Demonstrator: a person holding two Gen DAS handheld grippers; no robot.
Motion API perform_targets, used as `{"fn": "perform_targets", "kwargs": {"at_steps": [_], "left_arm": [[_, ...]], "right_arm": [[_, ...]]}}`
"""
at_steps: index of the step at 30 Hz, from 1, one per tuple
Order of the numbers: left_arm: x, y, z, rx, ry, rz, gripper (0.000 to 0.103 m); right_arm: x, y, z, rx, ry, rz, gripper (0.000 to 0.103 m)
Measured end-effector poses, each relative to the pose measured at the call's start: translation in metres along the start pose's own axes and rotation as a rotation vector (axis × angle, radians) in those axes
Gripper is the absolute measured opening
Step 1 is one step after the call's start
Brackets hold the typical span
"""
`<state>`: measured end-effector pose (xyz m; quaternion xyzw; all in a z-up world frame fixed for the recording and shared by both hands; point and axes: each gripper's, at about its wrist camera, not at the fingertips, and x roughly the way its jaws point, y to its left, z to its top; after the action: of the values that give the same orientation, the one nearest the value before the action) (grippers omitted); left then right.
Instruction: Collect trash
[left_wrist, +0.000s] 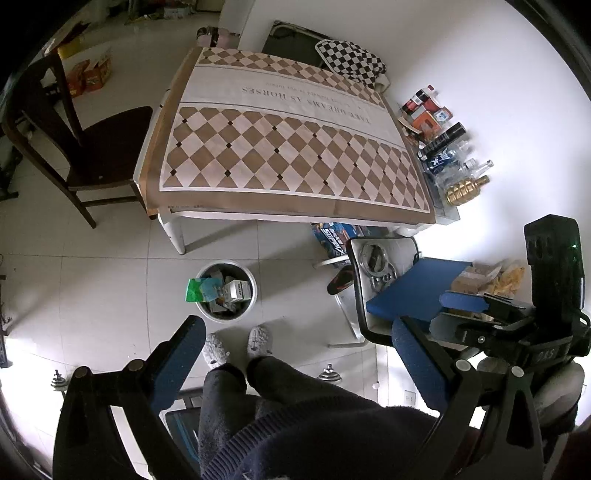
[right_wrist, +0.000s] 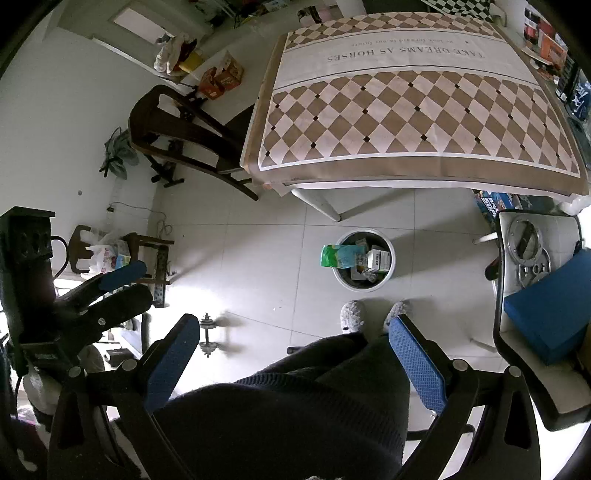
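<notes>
Both grippers, left (left_wrist: 295, 350) and right (right_wrist: 291, 343), held high over the bin (right_wrist: 364, 260), fingers spread, nothing pinched. Trash already piled in bin, green packet (right_wrist: 328, 255) hanging over rim. Worktop (right_wrist: 424, 110) beyond bin apparently bare: look for leftovers before lowering

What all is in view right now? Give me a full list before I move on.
trash bin: 1, grey, on the floor before the table, holding boxes
green packet: 1, over the bin's rim
table: 1, under a brown-and-cream checked cloth
dark chair: 1, beside the table
bottles and boxes: several, mixed colours, along the wall
blue box: 1, on the white chair
dumbbell: 1, metal, on the floor
slippers: 2, grey, person's feet
left tool: open, empty
right tool: open, empty
</notes>
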<state>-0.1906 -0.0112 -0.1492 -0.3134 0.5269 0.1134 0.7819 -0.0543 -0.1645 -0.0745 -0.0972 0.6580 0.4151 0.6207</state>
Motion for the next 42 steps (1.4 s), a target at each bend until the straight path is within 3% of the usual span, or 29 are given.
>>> {"fn": "perform_targets", "kwargs": {"at_steps": [42], "left_arm": [[0.0000, -0.0019, 0.0016, -0.002, 0.001, -0.005, 0.103]], "right_arm": [[-0.0022, -0.0008, -0.0019, 0.006, 0.003, 0.005, 0.103]]}}
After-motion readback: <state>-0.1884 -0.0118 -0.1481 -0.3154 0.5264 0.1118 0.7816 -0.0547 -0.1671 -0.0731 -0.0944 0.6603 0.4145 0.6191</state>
